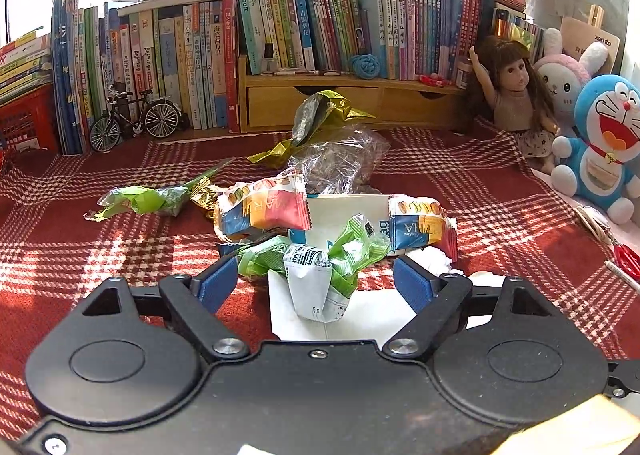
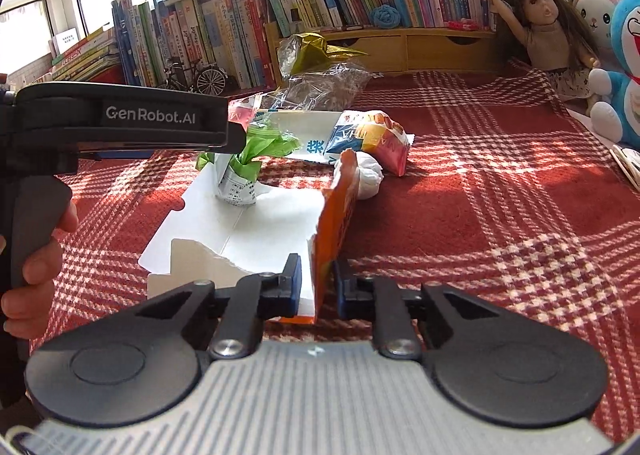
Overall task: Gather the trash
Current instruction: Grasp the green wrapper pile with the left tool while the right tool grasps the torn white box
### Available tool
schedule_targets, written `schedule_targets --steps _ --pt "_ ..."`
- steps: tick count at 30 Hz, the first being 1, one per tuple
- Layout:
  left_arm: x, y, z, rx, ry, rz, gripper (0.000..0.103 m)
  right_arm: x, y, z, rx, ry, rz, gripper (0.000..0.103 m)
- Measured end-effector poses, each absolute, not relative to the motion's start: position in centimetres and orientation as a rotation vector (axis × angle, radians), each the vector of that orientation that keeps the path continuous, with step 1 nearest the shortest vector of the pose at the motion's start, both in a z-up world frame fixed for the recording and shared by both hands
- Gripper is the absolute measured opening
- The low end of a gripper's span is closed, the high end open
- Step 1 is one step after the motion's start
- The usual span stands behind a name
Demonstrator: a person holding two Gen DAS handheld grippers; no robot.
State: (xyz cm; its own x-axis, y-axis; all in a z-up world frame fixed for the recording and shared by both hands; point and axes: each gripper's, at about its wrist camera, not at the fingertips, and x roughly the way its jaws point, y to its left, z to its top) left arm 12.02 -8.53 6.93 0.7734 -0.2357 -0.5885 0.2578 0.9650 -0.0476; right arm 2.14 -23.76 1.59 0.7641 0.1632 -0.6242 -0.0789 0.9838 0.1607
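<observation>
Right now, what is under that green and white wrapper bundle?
The green and white wrapper bundle stands on a flattened white carton, which lies on the red checked cloth. The bundle covers whatever is directly beneath it.

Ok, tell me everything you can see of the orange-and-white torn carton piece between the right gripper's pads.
The torn carton piece looks like thin card, printed orange outside and plain white inside, with a ragged torn edge. One flap stands upright on edge, running away from the camera; the white part lies flat on the red plaid tablecloth. The right gripper is closed around the upright flap's near end. A crumpled green-and-white wrapper sits on the flat white part, and a white paper ball lies at the flap's far end.
</observation>
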Motion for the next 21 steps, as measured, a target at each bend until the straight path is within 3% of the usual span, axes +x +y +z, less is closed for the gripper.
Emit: schedule_targets --steps 7,10,12,13,15,16,17,21 --pt "14.8 -10.7 4.9 0.052 0.679 -0.241 0.083 2.1 -23.9 1.0 0.109 0.698 0.145 0.017" --pt "15.4 -10.8 4.2 0.037 0.697 -0.216 0.067 2.1 -23.9 1.0 0.112 0.698 0.148 0.017" --pt "15.4 -10.7 4.1 0.035 0.680 -0.181 0.047 2.2 -24.0 0.9 0.117 0.699 0.151 0.017" --pt "15.4 -10.6 4.2 0.029 0.674 -0.177 0.045 2.3 -24.0 0.9 0.117 0.699 0.152 0.018" --pt "15.4 -10.0 4.6 -0.005 0.677 -0.187 0.044 2.4 -23.9 0.9 0.110 0.694 0.152 0.026" --pt "15.3 -9.8 4.8 -0.016 0.675 -0.188 0.044 2.5 -23.9 0.8 0.107 0.692 0.143 0.040" --pt "15.2 -9.7 4.9 -0.021 0.672 -0.188 0.043 2.5 -23.8 0.8 0.106 0.693 0.141 0.045" --pt "14.5 -9.2 5.9 -0.029 0.652 -0.185 0.039 2.7 -23.7 0.8 0.106 0.693 0.139 0.046"
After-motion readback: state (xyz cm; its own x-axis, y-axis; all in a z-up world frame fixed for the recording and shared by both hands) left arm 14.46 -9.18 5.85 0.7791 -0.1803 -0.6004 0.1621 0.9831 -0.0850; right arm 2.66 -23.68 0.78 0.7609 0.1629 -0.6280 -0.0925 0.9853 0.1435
